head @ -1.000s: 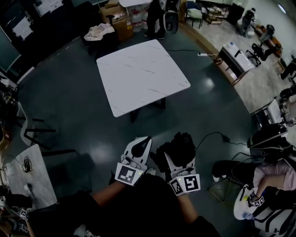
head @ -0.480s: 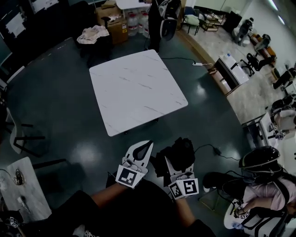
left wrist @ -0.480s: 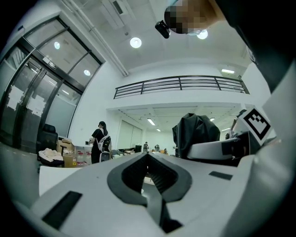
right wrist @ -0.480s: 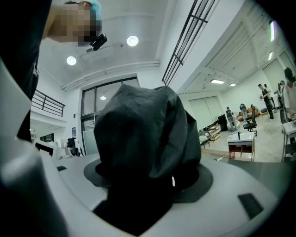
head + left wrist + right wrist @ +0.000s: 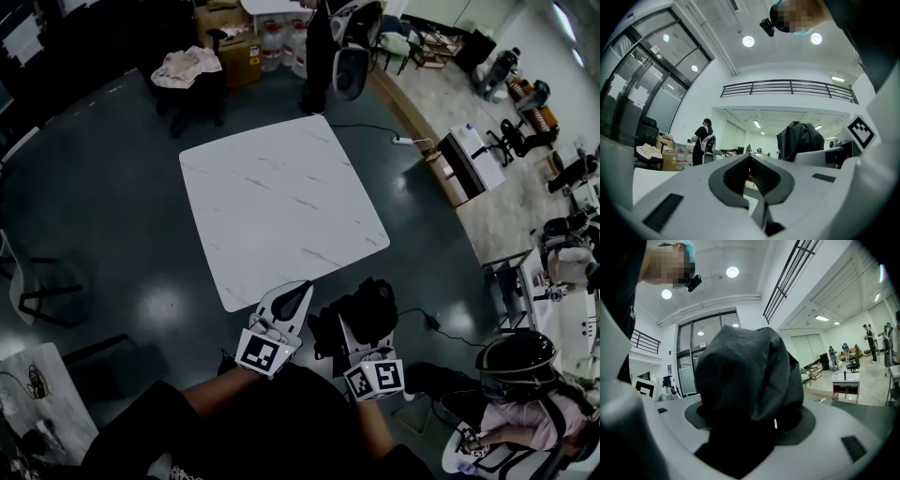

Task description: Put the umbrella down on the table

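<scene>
Two grippers: both held low over the dark floor, just short of the table's near edge.
Left gripper: jaws tip to tip, gripping nothing; a pale surface shows through the gap behind the tips.
Right gripper: clamped on the umbrella, fingertips buried under black fabric.
Umbrella: folded and bunched, up in the air beside the left gripper, off the table; handle and tip can't be made out.
Table: white marble-look top.
Far side: person standing beyond the far corner, cut off at the frame's top.

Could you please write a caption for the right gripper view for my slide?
Right hand-held gripper shut on a bundled black umbrella.
</scene>
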A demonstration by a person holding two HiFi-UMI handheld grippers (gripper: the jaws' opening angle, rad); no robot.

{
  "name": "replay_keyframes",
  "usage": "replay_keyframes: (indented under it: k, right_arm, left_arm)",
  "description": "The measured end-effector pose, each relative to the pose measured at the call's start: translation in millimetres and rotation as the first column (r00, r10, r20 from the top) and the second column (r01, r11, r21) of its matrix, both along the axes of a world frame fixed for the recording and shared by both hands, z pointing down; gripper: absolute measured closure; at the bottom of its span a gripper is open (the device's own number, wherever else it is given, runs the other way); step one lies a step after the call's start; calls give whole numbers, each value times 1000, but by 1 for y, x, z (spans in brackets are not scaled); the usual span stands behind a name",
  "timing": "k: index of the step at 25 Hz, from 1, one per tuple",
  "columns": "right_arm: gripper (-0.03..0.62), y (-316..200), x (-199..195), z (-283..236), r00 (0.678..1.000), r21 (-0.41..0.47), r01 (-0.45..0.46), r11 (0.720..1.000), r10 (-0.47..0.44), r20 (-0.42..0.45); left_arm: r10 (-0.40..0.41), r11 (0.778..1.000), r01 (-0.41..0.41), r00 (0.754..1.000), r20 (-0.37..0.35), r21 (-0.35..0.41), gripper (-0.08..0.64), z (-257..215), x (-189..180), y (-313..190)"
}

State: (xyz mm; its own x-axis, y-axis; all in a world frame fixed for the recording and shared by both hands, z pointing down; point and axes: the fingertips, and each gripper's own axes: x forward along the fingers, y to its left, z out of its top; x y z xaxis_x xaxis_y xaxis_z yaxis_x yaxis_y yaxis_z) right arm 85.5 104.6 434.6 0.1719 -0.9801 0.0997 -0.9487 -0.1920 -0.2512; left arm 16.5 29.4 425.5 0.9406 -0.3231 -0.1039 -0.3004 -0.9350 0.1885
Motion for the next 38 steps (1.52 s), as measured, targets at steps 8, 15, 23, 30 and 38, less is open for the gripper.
replay_keyframes:
  k: [8, 15, 23, 30, 38]
  right_arm:
    - [249, -55, 13, 6, 999, -23, -38, 999, 38, 7]
    - [249, -87, 20, 16, 1000, -16, -14, 1000, 14, 17]
    - [249, -138, 46, 28, 997, -19, 61, 998, -60, 42]
    - [249, -193, 86, 46, 990, -39, 132, 990, -130, 51]
    - [249, -244, 162, 88, 975, -120, 181, 976, -162, 151]
  left_arm:
    - [-1, 1000, 1, 1000, 24, -25, 554, 24, 4, -65]
    - [-24, 999, 24, 999, 25, -21, 554, 31, 1, -89]
    - [-116, 993, 117, 993, 29, -27, 554, 29, 17, -129]
    - [-179, 984, 180, 981, 74, -8, 554, 31, 55, -176]
    - [-219, 975, 223, 965, 147, -11, 554, 46, 129, -224]
